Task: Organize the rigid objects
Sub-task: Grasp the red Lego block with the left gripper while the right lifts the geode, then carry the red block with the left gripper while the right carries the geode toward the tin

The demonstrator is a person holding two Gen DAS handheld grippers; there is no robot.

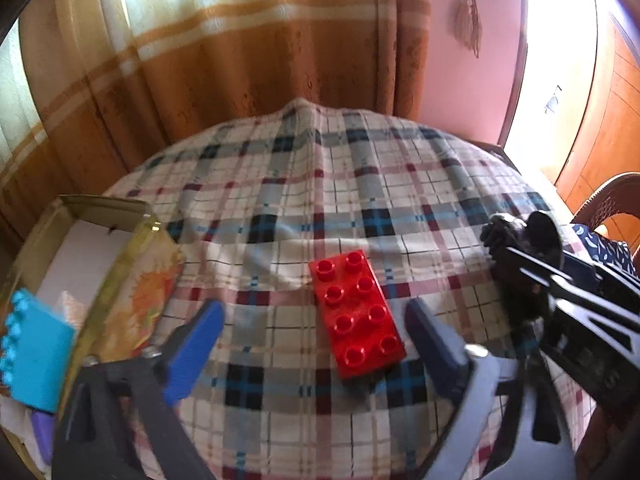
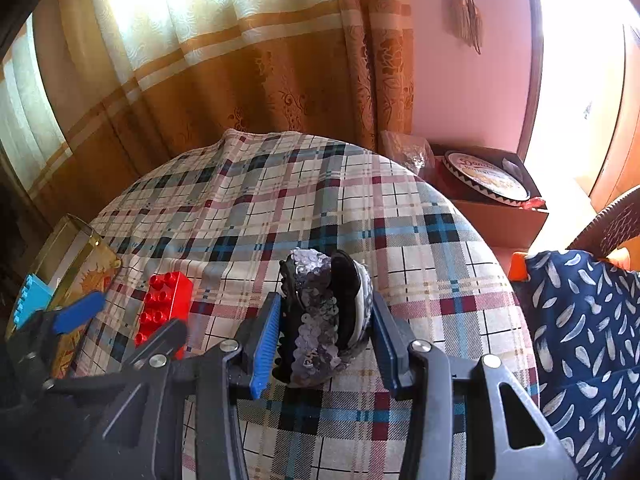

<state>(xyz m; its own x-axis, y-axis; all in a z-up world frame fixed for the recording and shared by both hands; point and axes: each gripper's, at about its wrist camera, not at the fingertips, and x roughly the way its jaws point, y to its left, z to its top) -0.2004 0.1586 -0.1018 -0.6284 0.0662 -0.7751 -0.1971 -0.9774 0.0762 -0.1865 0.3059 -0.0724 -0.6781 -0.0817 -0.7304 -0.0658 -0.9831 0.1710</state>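
L claw (image 1: pixel 316 328): fingers wide apart, hovering low over the plaid-cloth surface (image 1: pixel 360 184). Red brick (image 1: pixel 357 314) lies studs-up on the cloth at centre-low of the L wrist view, between the two blue pads but nearer the R-hand pad; not touching either as far as I can tell.

R claw (image 2: pixel 324 332): blue pads either side of a sequinned black/silver hair accessory (image 2: pixel 320 316), centre of the R wrist view. L-side pad looks pressed against it; on the other side a thin gap or bare contact, can't tell. So closing on it or lightly holding, not clearly clamped.

Open box (image 1: pixel 100 248) w/ yellowish printed wall sits at far left of the L view; blue brick (image 1: pixel 36 356) already inside at lower left. Prob. the destination.

Step in hand (judged): L picks up the red brick for the box.

To do it well:
- Shift L claw toward frame right so the brick sits centred btwn pads.
- Brick runs long-axis roughly fwd; grip across the short sides, pads flat on the smooth walls, not on studs.
- Go low enough to catch the walls w/o pinching cloth, which is wrinkled near the brick.
- R claw is close on the R edge of the L view; keep them apart when lifting.
- Clear the box wall before release.
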